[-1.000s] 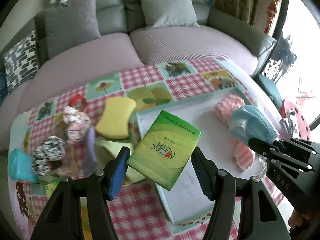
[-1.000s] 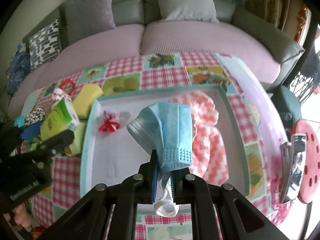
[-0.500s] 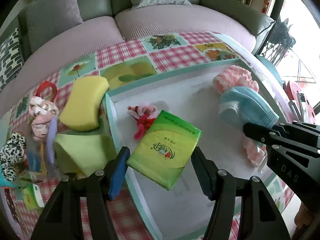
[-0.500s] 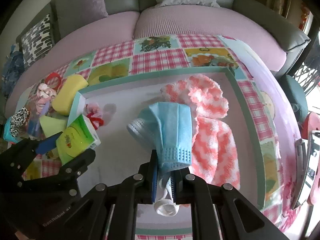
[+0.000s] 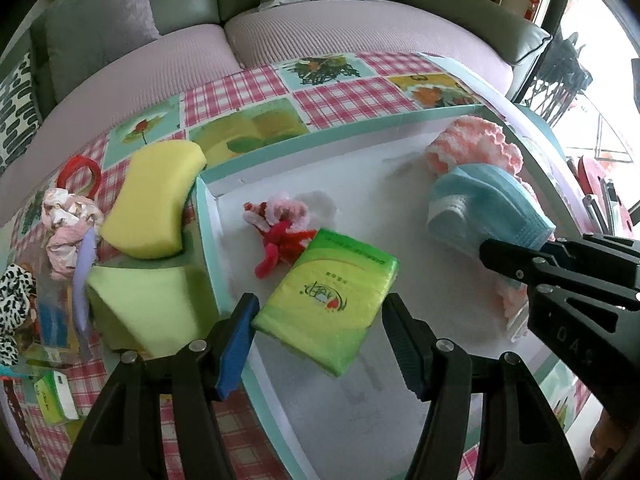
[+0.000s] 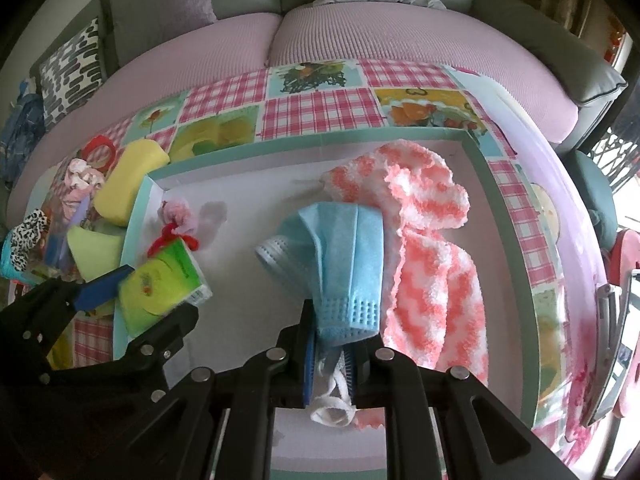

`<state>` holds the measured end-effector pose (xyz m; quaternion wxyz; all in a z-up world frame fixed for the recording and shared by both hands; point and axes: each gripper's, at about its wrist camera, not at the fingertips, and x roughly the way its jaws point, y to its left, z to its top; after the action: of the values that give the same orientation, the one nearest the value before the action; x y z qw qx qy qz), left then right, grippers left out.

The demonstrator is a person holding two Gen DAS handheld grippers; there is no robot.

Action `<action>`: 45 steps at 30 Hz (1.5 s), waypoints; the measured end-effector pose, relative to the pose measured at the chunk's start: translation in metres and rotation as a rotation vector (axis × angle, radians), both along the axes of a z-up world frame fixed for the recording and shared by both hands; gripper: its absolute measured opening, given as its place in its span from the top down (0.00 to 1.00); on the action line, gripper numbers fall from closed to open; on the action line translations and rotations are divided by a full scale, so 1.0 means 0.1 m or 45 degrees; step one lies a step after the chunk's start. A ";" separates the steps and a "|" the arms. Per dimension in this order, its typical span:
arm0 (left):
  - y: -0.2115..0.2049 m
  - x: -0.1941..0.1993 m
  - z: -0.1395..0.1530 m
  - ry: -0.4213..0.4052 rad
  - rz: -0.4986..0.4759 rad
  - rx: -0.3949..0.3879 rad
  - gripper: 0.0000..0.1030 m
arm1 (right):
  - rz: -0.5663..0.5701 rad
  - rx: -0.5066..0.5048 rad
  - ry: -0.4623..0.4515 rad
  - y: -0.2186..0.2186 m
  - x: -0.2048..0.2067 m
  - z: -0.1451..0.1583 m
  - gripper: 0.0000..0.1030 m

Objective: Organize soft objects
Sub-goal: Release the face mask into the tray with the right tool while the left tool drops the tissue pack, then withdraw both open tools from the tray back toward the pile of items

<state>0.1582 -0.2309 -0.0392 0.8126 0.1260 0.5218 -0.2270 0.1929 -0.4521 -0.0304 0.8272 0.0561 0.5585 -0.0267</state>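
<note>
The left gripper (image 5: pixel 320 316) holds a green tissue pack (image 5: pixel 326 300) between its pads, over the left part of the white tray (image 5: pixel 208 208). The right gripper (image 6: pixel 330 344) grips a blue face mask (image 6: pixel 344 256) at the middle of the tray; its narrow jaws are opening a little. A pink knitted cloth (image 6: pixel 432 272) lies just right of the mask, inside the tray. A yellow sponge (image 5: pixel 154 196) lies outside, touching the tray's left corner.

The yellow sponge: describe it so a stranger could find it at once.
Start at the white tray with the teal rim on the checked tablecloth. Just outside its far left corner lies the yellow sponge, overlapping a pale green foam wedge. It is the only bright yellow thing with a pinched, curved waist; the scrunchies beside it are crumpled fabric.
</note>
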 end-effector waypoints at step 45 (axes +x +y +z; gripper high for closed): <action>2.46 -0.36 0.87 -0.245 0.536 -0.027 0.07 | 0.121 -0.018 -0.173 1.06 -0.39 0.74 0.00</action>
<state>0.1221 0.0155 0.0481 0.8893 0.0268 0.4544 -0.0448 0.1537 -0.3458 0.0438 0.8639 0.0252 0.5029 0.0125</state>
